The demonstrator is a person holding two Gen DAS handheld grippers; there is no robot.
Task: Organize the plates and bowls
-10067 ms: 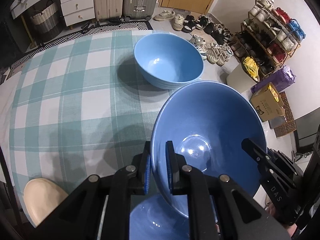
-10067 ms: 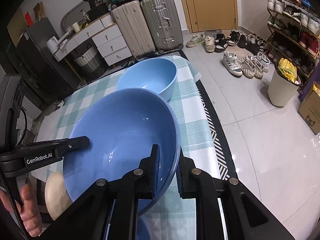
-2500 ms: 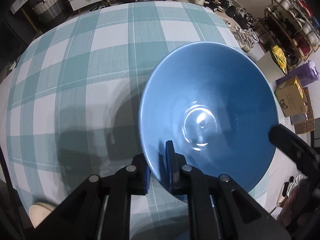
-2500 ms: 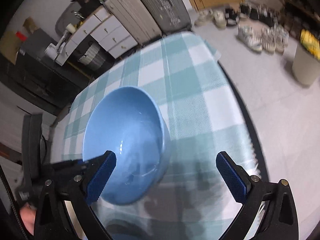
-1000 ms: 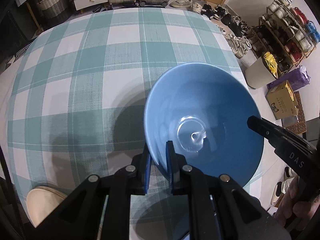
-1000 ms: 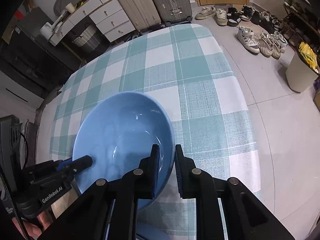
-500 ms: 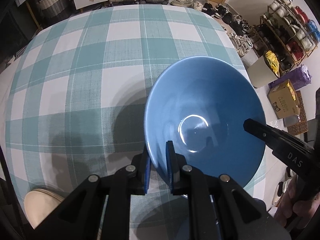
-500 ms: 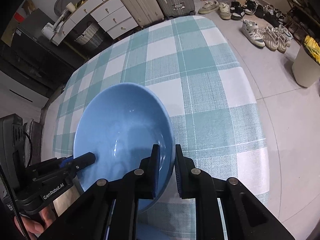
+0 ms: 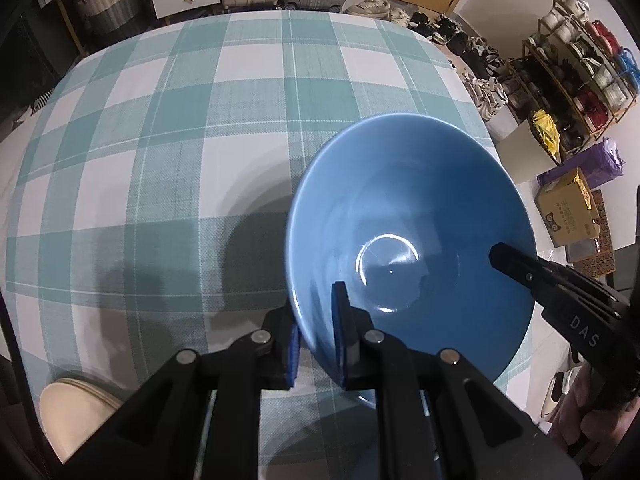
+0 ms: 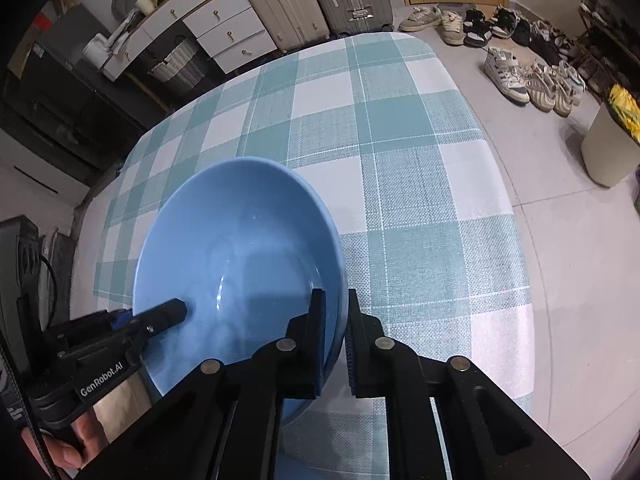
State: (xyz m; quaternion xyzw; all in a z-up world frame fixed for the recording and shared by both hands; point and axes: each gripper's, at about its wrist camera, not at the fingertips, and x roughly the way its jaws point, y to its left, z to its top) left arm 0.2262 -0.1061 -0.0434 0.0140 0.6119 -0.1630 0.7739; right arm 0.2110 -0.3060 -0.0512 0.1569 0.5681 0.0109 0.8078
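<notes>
**Blue bowl clamped from two sides above the checked cloth**

The blue bowl (image 9: 408, 240) is held just above the teal-checked tablecloth (image 9: 160, 120), toward the table's 4 o'clock edge in the left wrist view. Its near rim is pinched by the left gripper (image 9: 316, 344), one finger inside, one outside. The opposite rim, at 3 o'clock, is clamped likewise by the right gripper (image 10: 334, 344). A cream stool (image 9: 72, 412) is seen at 7 o'clock

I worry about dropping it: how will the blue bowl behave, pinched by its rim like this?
The blue bowl looks glazed and shiny, so probably slippery. It seems rigid ceramic, likely fragile. Left gripper and right gripper pinch opposite rims, which should limit tipping.
</notes>
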